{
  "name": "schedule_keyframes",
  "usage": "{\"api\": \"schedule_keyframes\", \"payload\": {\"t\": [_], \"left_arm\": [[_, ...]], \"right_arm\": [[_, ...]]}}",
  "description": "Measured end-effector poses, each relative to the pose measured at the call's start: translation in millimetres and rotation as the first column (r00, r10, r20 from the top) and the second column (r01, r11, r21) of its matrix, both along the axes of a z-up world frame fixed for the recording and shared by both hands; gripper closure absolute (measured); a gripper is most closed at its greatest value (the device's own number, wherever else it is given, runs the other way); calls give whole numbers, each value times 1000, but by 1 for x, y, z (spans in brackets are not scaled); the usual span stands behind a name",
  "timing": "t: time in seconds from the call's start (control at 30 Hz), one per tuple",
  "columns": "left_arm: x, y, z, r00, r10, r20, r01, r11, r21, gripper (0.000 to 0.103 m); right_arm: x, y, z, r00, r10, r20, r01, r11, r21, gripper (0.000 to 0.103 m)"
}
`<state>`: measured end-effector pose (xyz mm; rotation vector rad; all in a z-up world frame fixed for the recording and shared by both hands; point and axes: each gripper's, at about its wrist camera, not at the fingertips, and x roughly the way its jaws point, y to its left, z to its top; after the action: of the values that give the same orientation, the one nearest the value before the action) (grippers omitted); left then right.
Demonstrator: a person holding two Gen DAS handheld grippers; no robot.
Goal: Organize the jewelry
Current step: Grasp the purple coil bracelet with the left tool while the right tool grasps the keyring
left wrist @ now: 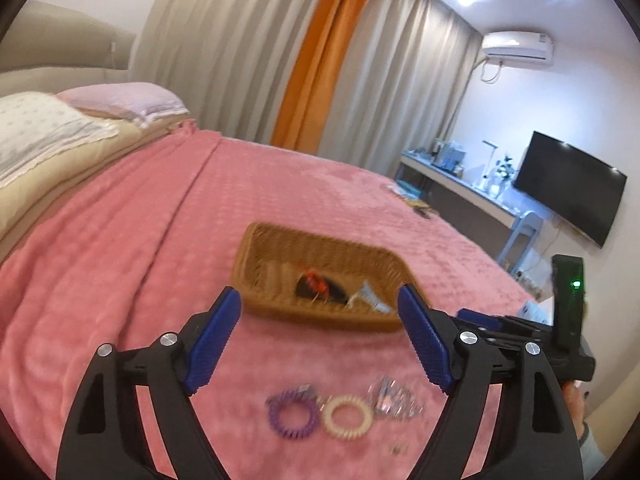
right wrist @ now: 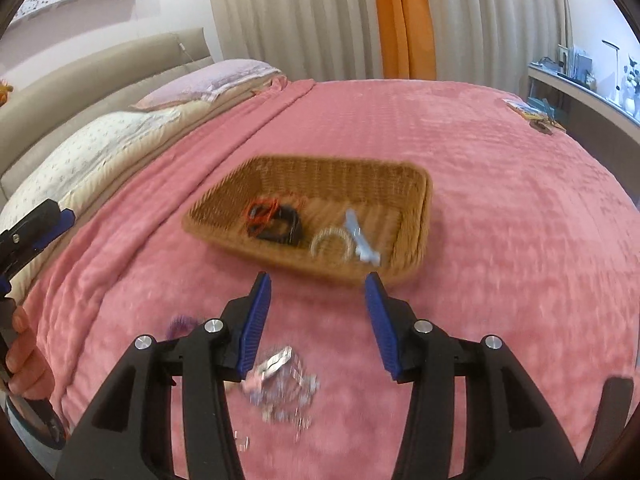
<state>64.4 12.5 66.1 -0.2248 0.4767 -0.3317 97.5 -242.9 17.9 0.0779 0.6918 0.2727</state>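
A pink textured blanket [right wrist: 500,184] covers the bed and fills the middle of both views. A wicker basket [right wrist: 412,200] sits on it at the centre of the right wrist view, holding a black and red band [right wrist: 276,220], a clear coil ring [right wrist: 332,242] and a pale blue clip [right wrist: 360,240].

The left gripper [left wrist: 320,312] has its blue pads spread wide with nothing between them. Below it on the blanket, low in the frame, lie a purple coil tie [left wrist: 292,416], a cream coil tie [left wrist: 346,416] and a silvery jewelry heap [left wrist: 394,398].

The right gripper [right wrist: 318,300] stands partly spread, empty.

Pillows [left wrist: 120,100] sit upper left, beige curtains [left wrist: 224,48] with an orange strip behind, and a television [left wrist: 572,188] and air conditioner [left wrist: 518,46] on the right.
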Motion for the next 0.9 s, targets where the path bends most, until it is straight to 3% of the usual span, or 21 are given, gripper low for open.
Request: {"api": "schedule_keyframes", "payload": {"t": [0.17, 0.33, 0.47, 0.6, 0.9], "left_arm": [[-6, 1, -30, 998, 21, -57, -20, 1000, 19, 24], [7, 5, -57, 990, 33, -141, -25, 998, 60, 31], [25, 11, -87, 966, 33, -257, -14, 997, 74, 48], [36, 12, -109, 940, 0, -342, 21, 998, 59, 50], [36, 1, -124, 923, 7, -384, 35, 994, 103, 53]], "right_arm": [[-28, 10, -28, 998, 49, -44, -48, 999, 15, 58], [-54, 33, -58, 990, 102, -95, -103, 995, -9, 58], [-60, 52, -77, 984, 118, -130, -126, 991, -52, 58], [-65, 61, -77, 986, 125, -114, -136, 987, -89, 58], [-63, 68, -88, 981, 141, -133, -159, 978, -137, 58]]}}
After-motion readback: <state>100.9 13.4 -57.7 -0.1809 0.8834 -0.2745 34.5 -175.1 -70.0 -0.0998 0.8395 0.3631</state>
